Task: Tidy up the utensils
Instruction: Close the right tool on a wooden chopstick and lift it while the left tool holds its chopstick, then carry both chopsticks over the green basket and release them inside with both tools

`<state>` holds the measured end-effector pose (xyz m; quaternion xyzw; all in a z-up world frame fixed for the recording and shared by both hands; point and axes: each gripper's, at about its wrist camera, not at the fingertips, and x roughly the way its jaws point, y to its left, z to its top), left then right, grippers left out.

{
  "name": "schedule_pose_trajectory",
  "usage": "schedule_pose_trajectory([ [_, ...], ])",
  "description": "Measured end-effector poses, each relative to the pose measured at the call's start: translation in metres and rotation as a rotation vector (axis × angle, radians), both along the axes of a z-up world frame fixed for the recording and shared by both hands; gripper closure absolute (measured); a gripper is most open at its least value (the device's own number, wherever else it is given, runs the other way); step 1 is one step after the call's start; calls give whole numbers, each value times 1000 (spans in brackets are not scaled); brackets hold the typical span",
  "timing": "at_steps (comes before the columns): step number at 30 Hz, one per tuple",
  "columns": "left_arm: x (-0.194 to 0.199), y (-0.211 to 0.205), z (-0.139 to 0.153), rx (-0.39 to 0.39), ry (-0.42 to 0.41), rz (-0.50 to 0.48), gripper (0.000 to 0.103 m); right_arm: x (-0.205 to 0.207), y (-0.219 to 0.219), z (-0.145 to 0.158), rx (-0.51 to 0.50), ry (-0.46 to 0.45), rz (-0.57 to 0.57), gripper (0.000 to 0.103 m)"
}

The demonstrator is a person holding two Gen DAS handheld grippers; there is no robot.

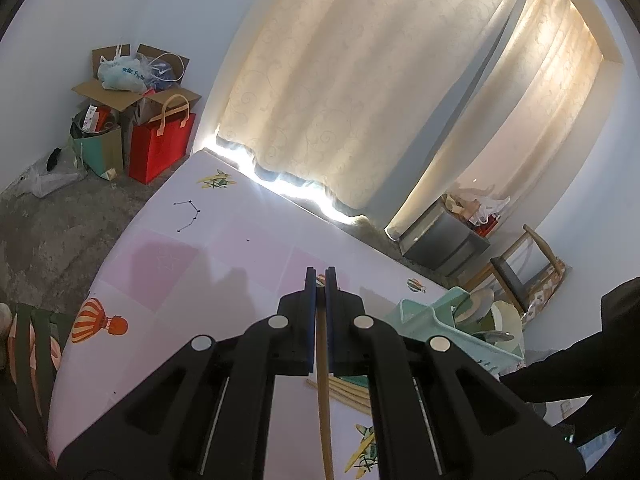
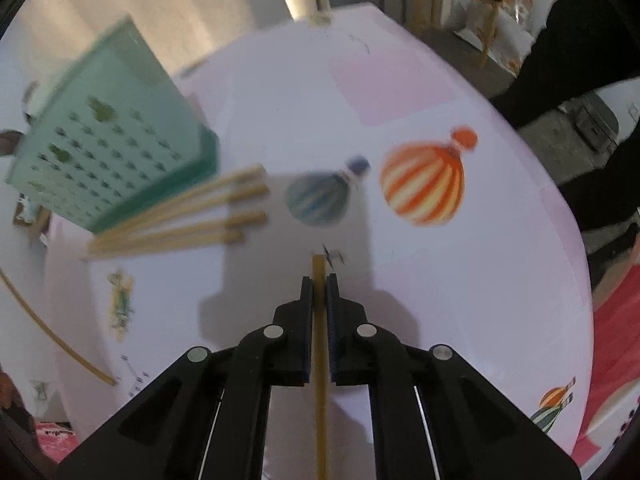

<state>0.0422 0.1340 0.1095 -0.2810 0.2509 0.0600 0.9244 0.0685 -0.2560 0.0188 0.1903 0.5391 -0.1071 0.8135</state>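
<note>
Each gripper's jaws pinch one bamboo chopstick, the stick's long axis running straight along the fingers and out past the tips. The right gripper (image 2: pixel 320 280) tilts its chopstick (image 2: pixel 320 360) steeply toward the counter (image 2: pixel 400 80); four loose chopsticks (image 2: pixel 180 216) lie far left beside the green drying rack (image 2: pixel 112 148). The left gripper (image 1: pixel 320 272) holds its stick (image 1: pixel 323 380) with that rack at its right, so it looks the nearer hand.
</note>
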Motion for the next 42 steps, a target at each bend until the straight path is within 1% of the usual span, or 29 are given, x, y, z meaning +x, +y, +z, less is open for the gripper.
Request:
schedule_pose_trajectory([
  [4, -1, 0, 3, 5, -14, -6, 100, 3, 0, 30, 25, -92, -5, 97],
  [6, -3, -3, 5, 11, -21, -9, 100, 3, -4, 47, 54, -155, -19, 97],
  [7, -3, -3, 6, 11, -23, -11, 100, 5, -6, 51, 62, -174, -25, 97],
  [9, -5, -5, 15, 0, -54, -30, 100, 2, -9, 72, 93, -244, -38, 97],
  [12, -5, -11, 43, 13, -131, -70, 100, 3, -11, 113, 101, -361, -46, 97],
  [14, 0, -16, 74, 21, -204, -106, 100, 6, -13, 146, 99, -455, -42, 97],
  [15, 4, -17, 84, 16, -220, -116, 100, 13, -15, 159, 103, -477, -38, 97],
  [17, 12, -16, 113, -15, -259, -151, 101, 17, -19, 182, 143, -528, -26, 97],
  [19, 12, -14, 133, -9, -288, -172, 101, 18, -22, 198, 158, -565, -22, 97],
  [21, 7, -15, 150, 33, -320, -177, 101, 14, -19, 214, 157, -600, -9, 97],
  [22, 3, -15, 161, 56, -347, -164, 101, 14, -19, 220, 156, -617, -5, 96],
  [24, 4, -14, 172, 66, -374, -148, 101, 14, -17, 225, 162, -634, -8, 96],
  [26, 10, -15, 178, 80, -387, -129, 101, 24, -14, 232, 173, -642, -3, 96],
  [27, 15, -16, 178, 90, -386, -121, 101, 30, -11, 232, 179, -639, 4, 96],
  [29, 31, -24, 172, 123, -345, -131, 101, 44, -7, 236, 178, -641, 13, 96],
  [31, 43, -38, 155, 188, -295, -137, 101, 57, 0, 239, 177, -648, 24, 96],
  [33, 53, -53, 126, 245, -229, -174, 100, 67, 8, 239, 185, -646, 33, 96],
  [35, 59, -63, 102, 274, -189, -218, 100, 82, 15, 240, 199, -654, 37, 96],
  [36, 61, -67, 90, 286, -174, -257, 100, 89, 17, 241, 198, -662, 37, 96],
  [38, 59, -69, 77, 284, -161, -284, 100, 103, 25, 244, 200, -686, 33, 96],
  [42, 51, -64, 67, 289, -158, -319, 100, 132, 40, 243, 227, -726, 4, 96],
])
